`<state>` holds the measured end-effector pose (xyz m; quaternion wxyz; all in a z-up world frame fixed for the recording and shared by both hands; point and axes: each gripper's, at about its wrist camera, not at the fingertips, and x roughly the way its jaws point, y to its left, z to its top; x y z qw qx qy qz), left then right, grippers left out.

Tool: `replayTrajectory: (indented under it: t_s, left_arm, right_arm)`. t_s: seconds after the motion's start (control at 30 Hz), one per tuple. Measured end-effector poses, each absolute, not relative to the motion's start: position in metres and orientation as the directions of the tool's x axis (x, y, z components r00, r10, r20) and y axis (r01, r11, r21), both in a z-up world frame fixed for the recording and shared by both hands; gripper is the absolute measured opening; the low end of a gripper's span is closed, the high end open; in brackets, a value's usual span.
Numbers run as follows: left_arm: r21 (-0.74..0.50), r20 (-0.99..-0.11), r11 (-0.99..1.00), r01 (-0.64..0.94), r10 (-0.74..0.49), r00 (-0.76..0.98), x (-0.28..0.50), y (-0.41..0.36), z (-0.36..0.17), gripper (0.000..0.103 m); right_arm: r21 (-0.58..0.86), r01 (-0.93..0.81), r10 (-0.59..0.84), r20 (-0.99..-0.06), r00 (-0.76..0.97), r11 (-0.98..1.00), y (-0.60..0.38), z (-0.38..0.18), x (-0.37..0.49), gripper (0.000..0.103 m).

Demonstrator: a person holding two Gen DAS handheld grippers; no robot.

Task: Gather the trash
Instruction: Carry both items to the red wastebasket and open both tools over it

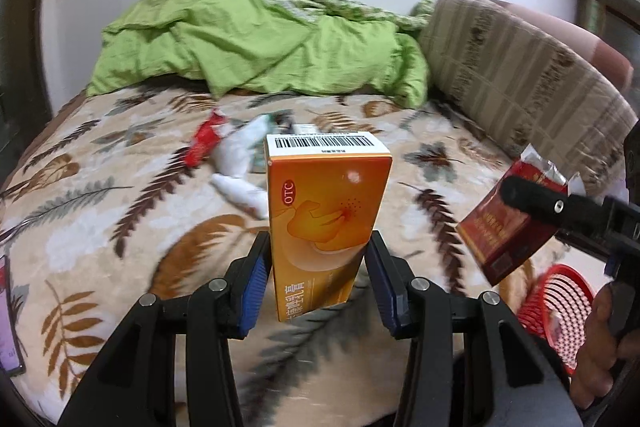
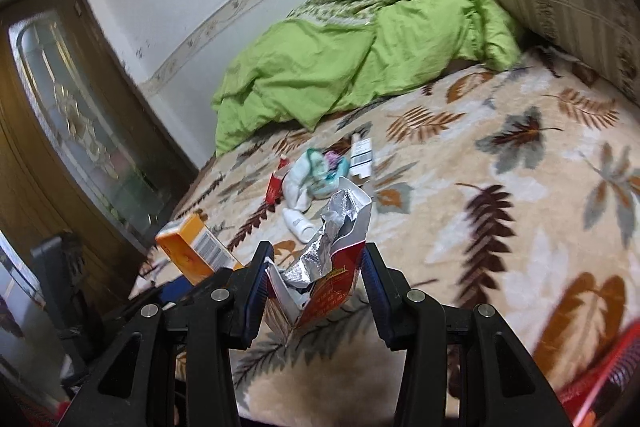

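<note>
My left gripper (image 1: pixel 318 247) is shut on an orange medicine box (image 1: pixel 326 215) with a barcode on top, held upright above the bed. The box also shows in the right wrist view (image 2: pixel 196 251). My right gripper (image 2: pixel 316 259) is shut on a torn red cigarette pack (image 2: pixel 326 263) with crumpled silver foil sticking out; the pack also shows in the left wrist view (image 1: pixel 508 223). More trash lies mid-bed: a red wrapper (image 1: pixel 204 143), white crumpled tissue (image 1: pixel 240 155), a small white bottle (image 2: pixel 298 223), a white carton (image 2: pixel 362 157).
A red plastic basket (image 1: pixel 556 303) stands by the bed's near right edge, below the right gripper. A green duvet (image 1: pixel 256 39) is heaped at the far side, a striped bolster (image 1: pixel 520 83) on the right. A wooden glass door (image 2: pixel 72 131) stands left of the bed.
</note>
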<state>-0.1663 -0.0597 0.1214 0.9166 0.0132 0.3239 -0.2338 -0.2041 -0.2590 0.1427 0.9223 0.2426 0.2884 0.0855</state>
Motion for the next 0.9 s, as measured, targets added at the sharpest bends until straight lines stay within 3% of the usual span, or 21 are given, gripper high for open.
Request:
replayTrajectory:
  t_s: [0.27,0.57,0.83,0.9]
  left_arm:
    - [-0.129,-0.582,0.79,0.599,-0.55,0.599,-0.199,-0.12,0.147,0.046]
    - [-0.23,-0.609,0.604,0.763,-0.701,0.371,-0.233,-0.21,0.159,0.046]
    - [-0.27,-0.655,0.468,0.841,-0.73,0.195,-0.272,-0.277,0.147,0.046]
    - [-0.293,-0.669,0.441,0.849,-0.729,0.148,-0.277,-0.289,0.14,0.051]
  right_arm:
    - [0.458,0.096,0.152,-0.475,0.867,0.884,-0.321,0.173,-0.277,0.048]
    - [0.425,0.333,-0.075,-0.519,0.851,0.841,-0.402,0.178,-0.362,0.048]
    - [0.419,0.439,-0.159,-0.555,0.817,0.795,-0.441,0.169,-0.406,0.051]
    - [0.431,0.462,-0.163,-0.569,0.806,0.776,-0.447,0.163,-0.411,0.052]
